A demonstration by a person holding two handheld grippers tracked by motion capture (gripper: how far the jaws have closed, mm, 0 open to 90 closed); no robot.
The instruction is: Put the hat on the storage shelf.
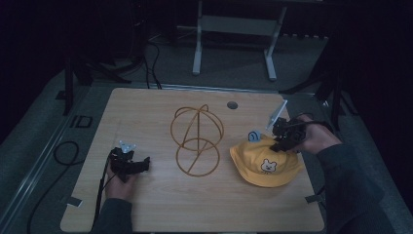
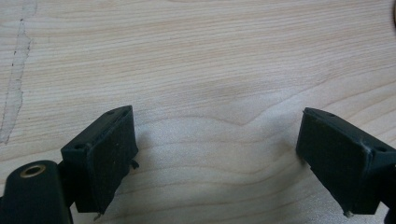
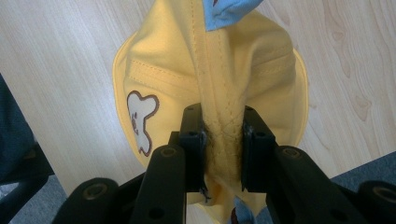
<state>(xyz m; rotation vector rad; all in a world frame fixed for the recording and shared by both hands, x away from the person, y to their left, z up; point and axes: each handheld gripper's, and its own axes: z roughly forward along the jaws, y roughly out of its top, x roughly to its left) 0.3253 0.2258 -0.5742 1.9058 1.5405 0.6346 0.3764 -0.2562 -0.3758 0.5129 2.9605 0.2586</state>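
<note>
A small yellow hat [image 1: 265, 165] with a bear patch and a blue ear lies at the right of the wooden table [image 1: 146, 204]. My right gripper [image 1: 285, 141] is shut on a fold of the hat's crown, lifting it into a ridge [image 3: 224, 135] between the two jaws. The bear patch [image 3: 141, 120] shows to the left of the jaws. A gold wire stand [image 1: 197, 140] of rings stands upright at the table's middle. My left gripper [image 1: 143, 165] rests low at the table's left, open, with only bare wood [image 2: 215, 140] between its fingers.
A round grommet hole [image 1: 232, 105] sits near the table's far edge. Metal frame legs [image 1: 197, 48] stand on the floor beyond the table. Cables [image 1: 63, 151] run along the floor at the left. Bare wood lies between the stand and the left gripper.
</note>
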